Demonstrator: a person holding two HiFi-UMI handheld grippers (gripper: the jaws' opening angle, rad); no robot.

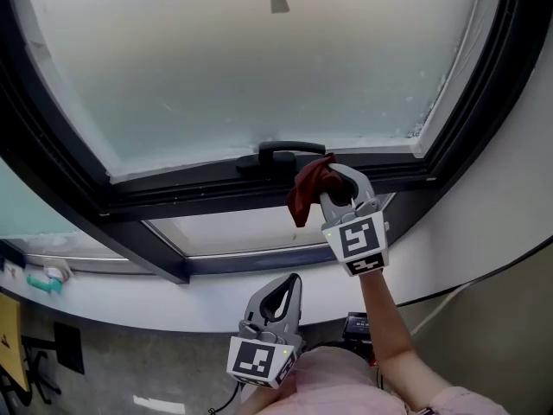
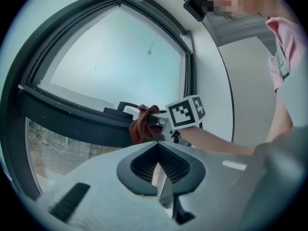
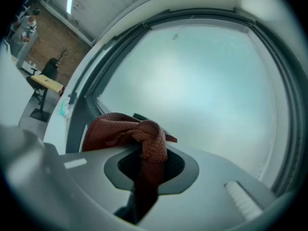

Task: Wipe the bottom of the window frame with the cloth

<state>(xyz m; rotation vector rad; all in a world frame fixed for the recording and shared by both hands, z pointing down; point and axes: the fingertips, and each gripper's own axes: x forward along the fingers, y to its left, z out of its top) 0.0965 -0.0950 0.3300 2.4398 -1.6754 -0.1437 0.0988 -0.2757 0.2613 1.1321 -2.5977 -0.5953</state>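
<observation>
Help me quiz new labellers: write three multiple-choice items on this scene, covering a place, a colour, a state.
1. Where is the cloth?
A. in the right gripper, by the window handle
B. on the floor
C. on a desk
2. The cloth's colour?
A. blue
B. dark red
C. white
3. Jaws of the left gripper?
A. shut on the cloth
B. wide apart
C. together, empty
Answers: 1 A, pinched between its jaws in the right gripper view; 2 B, dark red in every view; 3 C, its own view shows them closed on nothing.

Below the dark window frame (image 1: 216,195), a white sill (image 1: 147,305) bears 1 small teal item (image 1: 43,282) at its left end.
</observation>
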